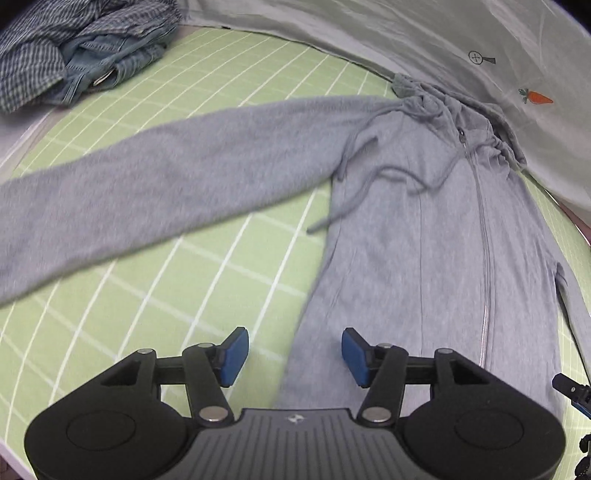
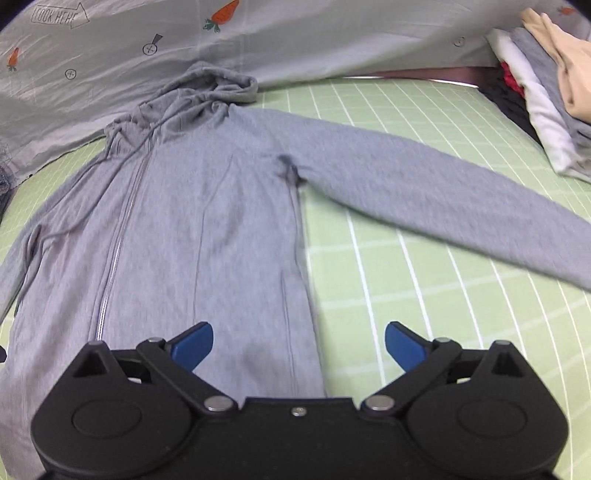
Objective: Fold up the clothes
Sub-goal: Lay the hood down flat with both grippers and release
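While both of your grippers hang empty over the bottom of the grey zip hoodie (image 1: 424, 240), you have a clean start for the first fold. It lies face up and zipped on the green checked bed sheet (image 1: 207, 280), hood (image 2: 218, 83) bunched against the pale printed cover (image 2: 332, 33) at the far side, both sleeves stretched straight out to either side.

Your left gripper (image 1: 293, 356) stands about half open, nothing between its blue pads (image 1: 234, 356), and sits over the hoodie's side edge near the hem. Your right gripper (image 2: 299, 347) is spread wide, also empty, straddling the opposite side edge, one pad (image 2: 194, 349) over cloth and the other over bare sheet.

I'd judge the sleeves are the step in hand. Take each one out near the cuff, not at the shoulder, so the whole length comes with you. The left sleeve (image 1: 155, 177) runs far out towards the heap of checked and denim clothes (image 1: 74, 48); the right sleeve (image 2: 443, 199) reaches towards the stack of folded clothes (image 2: 546, 92). Keep clear of both piles when you reach.

Pinch only the sleeve fabric, not the sheet beneath; this thin knit will likely drag the sheet if you dig in. Lay each sleeve across the chest, flat. The loose drawstring (image 1: 354, 184) trails off the body on the left side: tuck it onto the chest first, or it will hang out of the finished fold.
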`<state>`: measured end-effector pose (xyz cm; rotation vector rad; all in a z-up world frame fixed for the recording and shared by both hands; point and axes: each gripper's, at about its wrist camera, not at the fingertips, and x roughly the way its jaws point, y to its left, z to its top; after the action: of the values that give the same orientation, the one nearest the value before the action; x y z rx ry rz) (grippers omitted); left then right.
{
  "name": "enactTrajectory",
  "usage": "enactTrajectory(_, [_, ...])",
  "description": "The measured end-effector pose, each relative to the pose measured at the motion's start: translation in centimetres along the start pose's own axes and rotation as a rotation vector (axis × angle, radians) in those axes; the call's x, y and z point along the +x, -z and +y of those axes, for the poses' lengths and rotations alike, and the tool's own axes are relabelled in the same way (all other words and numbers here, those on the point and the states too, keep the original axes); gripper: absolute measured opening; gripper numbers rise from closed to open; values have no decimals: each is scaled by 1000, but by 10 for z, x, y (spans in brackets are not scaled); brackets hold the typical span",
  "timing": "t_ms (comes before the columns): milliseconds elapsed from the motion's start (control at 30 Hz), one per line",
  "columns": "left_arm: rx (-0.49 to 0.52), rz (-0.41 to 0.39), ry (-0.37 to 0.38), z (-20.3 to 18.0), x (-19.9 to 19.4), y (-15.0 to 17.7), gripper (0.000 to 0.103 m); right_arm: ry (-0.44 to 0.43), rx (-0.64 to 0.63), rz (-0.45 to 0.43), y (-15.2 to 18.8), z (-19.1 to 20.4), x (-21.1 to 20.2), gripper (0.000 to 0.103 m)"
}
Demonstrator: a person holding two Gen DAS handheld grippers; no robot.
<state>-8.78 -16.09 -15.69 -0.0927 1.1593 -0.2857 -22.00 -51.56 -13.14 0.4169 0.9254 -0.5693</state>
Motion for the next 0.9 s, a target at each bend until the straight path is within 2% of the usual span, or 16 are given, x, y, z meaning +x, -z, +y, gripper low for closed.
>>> enactTrajectory(67, [-6, -13, 14, 5, -6, 20, 57, -8, 27, 1, 22, -6, -9, 95])
enactTrajectory(100, [-11, -29, 22, 7, -8, 26, 56, -12, 41, 1, 33, -9, -14, 86])
enactTrajectory(133, [-13, -53, 33, 8, -10, 31, 54, -16, 39, -5, 42, -10, -17, 71])
enactTrajectory(167, [-14, -68, 52, 8, -11, 34, 40, -20, 29, -15, 51, -11, -20, 66])
enactTrajectory(200, [-16, -78, 74, 7, -12, 37, 23, -29, 5, -27, 59, -11, -23, 52])
enactTrajectory(233, [-20, -82, 82, 6, -13, 40, 22, -38, -20, -34, 63, -9, -27, 30])
enactTrajectory(267, [-25, -85, 84, 5, -15, 42, 15, -46, -41, -38, 65, -7, -30, 24])
enactTrajectory(300, [-22, -83, 80, 2, -17, 43, 14, -53, -62, -42, 68, -5, -34, 15])
enactTrajectory(333, [-16, -80, 74, 0, -20, 44, 14, -61, -83, -46, 70, -3, -38, 14])
enactTrajectory(433, [-15, -68, 39, -6, -28, 48, 17, -55, -88, -42, 75, -4, -48, 14])
enactTrajectory(467, [-14, -65, 17, -8, -31, 49, 24, -54, -80, -27, 76, -6, -50, 15])
enactTrajectory(533, [-19, -64, -15, -8, -38, 50, 31, -36, -98, 2, 78, -7, -51, 28])
enactTrajectory(600, [-32, -66, -32, -5, -47, 49, 53, -17, -126, 8, 81, -6, -54, 47])
enactTrajectory(667, [-42, -88, -62, 1, -58, 49, 63, -21, -128, 5, 82, -7, -57, 54])
enactTrajectory(733, [-39, -86, -91, 12, -64, 43, 66, -28, -115, 1, 82, -7, -60, 73])
enactTrajectory(900, [-54, -121, -175, 65, -77, 18, 74, 3, -92, -48, 83, 16, -69, 86])
